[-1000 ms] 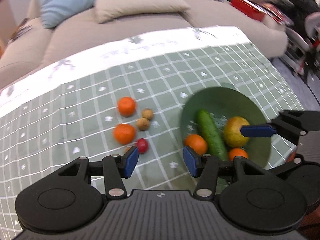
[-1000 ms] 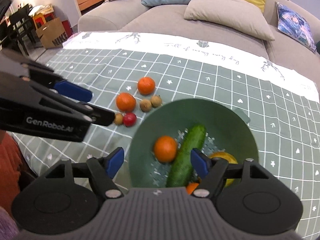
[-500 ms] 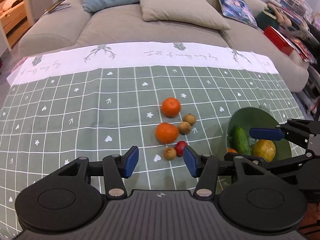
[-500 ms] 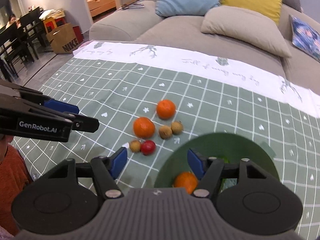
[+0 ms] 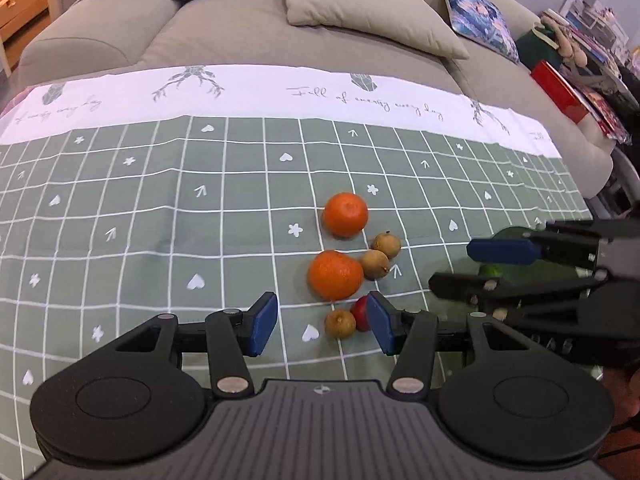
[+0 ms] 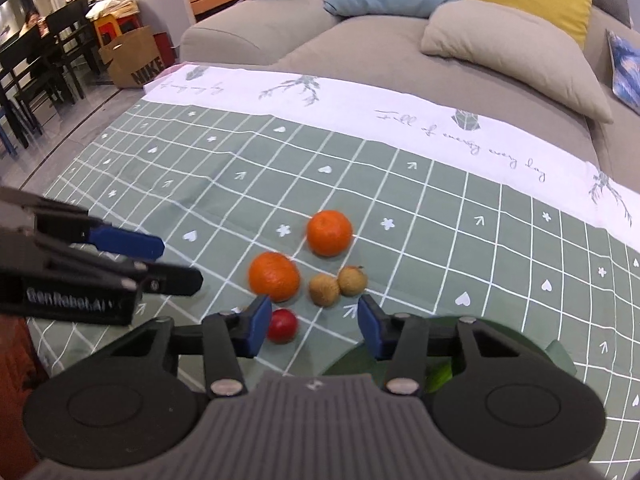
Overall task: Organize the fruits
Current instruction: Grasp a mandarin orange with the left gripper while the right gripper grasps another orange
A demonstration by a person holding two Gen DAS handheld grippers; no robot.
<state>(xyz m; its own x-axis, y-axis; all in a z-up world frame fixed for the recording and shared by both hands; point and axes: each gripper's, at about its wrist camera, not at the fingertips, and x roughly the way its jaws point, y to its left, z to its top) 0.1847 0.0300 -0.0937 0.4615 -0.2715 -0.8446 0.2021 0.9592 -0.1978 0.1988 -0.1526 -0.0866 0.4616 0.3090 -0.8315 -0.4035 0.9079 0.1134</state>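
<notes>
Loose fruit lies on the green checked cloth point(image 5: 160, 240): two oranges point(image 5: 345, 214) point(image 5: 335, 275), two brown longans point(image 5: 386, 245) point(image 5: 375, 264), a third brown one point(image 5: 340, 323) and a small red fruit point(image 5: 359, 312). My left gripper point(image 5: 322, 326) is open above the last two, not touching them. My right gripper point(image 6: 313, 327) is closing with nothing pressed between its pads; the red fruit point(image 6: 282, 325) lies by its left finger. The green bowl point(image 6: 520, 340) sits under its right side, mostly hidden, with a bit of cucumber point(image 6: 440, 372) showing. Each gripper appears in the other's view: right gripper point(image 5: 452, 265), left gripper point(image 6: 181, 262).
A grey sofa point(image 6: 360, 52) with several cushions runs along the table's far edge. A cardboard box point(image 6: 132, 60) and dark chairs point(image 6: 36, 68) stand at the far left. Red boxes and clutter point(image 5: 560, 92) sit beyond the right end.
Both grippers have moved left, from over the bowl to over the loose fruit. The bowl has slid to the edge of each view. The right jaws have narrowed.
</notes>
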